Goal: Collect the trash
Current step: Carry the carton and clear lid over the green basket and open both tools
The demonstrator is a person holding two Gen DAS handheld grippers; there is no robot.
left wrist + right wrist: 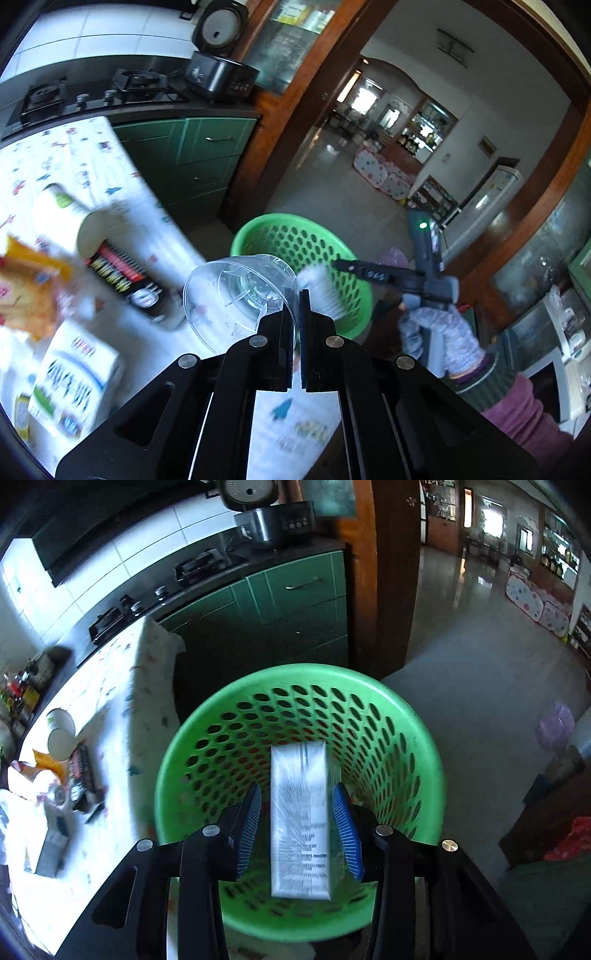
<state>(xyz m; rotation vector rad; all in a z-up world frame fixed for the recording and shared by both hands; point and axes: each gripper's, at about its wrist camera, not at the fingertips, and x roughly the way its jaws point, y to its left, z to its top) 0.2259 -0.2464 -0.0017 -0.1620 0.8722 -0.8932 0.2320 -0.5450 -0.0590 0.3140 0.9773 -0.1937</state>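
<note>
Left wrist view: left hand-held gripper (pixel 294 314) clamped on rim of clear plastic cup (pixel 240 291), above desk (pixel 122 173) edge, green basket (pixel 306 251) beyond.
Right wrist view: right hand-held gripper (pixel 295 827) over basket (pixel 406 716); jaws parted, white carton (pixel 299 819) between pads, blurred, seemingly untouched.

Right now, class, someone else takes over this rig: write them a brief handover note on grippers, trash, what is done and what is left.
Left gripper: shut on the rim of a clear plastic cup, over the table edge.
Right gripper: open above the green perforated plastic basket; a white printed carton sits between the pads, untouched.
Done: carton reached the basket.
Left: bin the cup, then the white paper cup, black box and orange wrapper on the table.
</note>
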